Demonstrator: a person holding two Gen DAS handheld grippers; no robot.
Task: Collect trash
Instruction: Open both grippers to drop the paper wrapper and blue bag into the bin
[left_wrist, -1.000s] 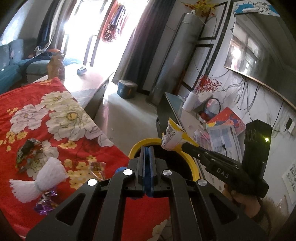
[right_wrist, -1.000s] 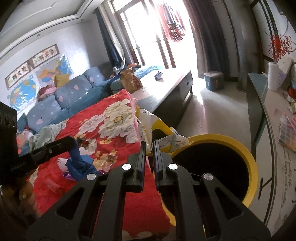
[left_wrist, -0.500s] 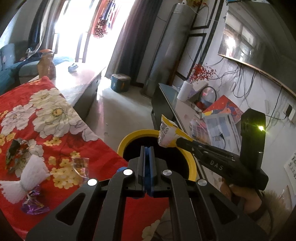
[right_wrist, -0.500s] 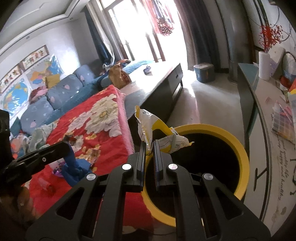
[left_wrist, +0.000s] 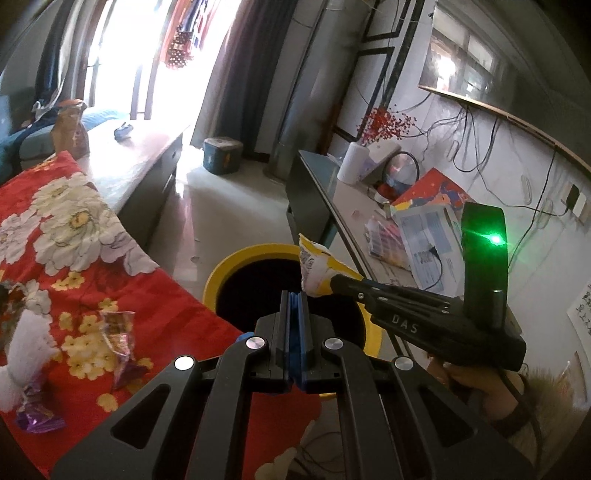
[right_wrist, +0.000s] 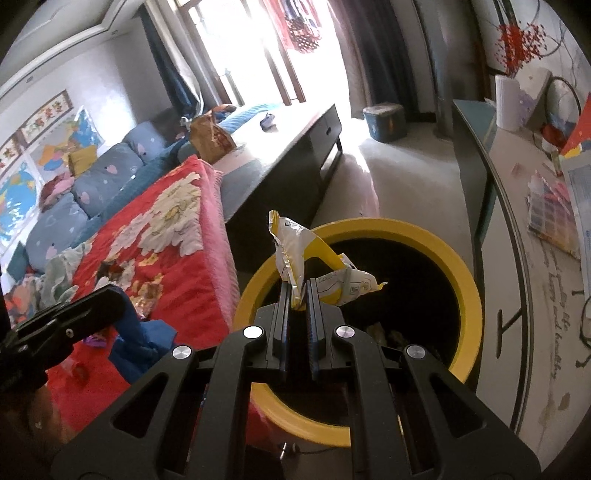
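My right gripper (right_wrist: 297, 291) is shut on a crumpled yellow-and-white wrapper (right_wrist: 303, 258) and holds it over the open yellow-rimmed trash bin (right_wrist: 458, 266). The wrapper also shows in the left wrist view (left_wrist: 317, 269) at the right gripper's tip (left_wrist: 334, 284), above the bin (left_wrist: 221, 269). My left gripper (left_wrist: 293, 299) is shut on a blue piece of trash (left_wrist: 295, 325), seen hanging from it in the right wrist view (right_wrist: 140, 336) beside the bin.
A red floral cloth (left_wrist: 74, 229) on the table holds loose wrappers: a clear one (left_wrist: 118, 328), a purple one (left_wrist: 37, 417) and white tissue (left_wrist: 26, 339). A cluttered side table (right_wrist: 524, 221) stands right of the bin. A dark cabinet (right_wrist: 291, 158) stands behind.
Both grippers have moved right toward the bin; the right one now holds the wrapper over its opening. Both stayed shut on their trash.
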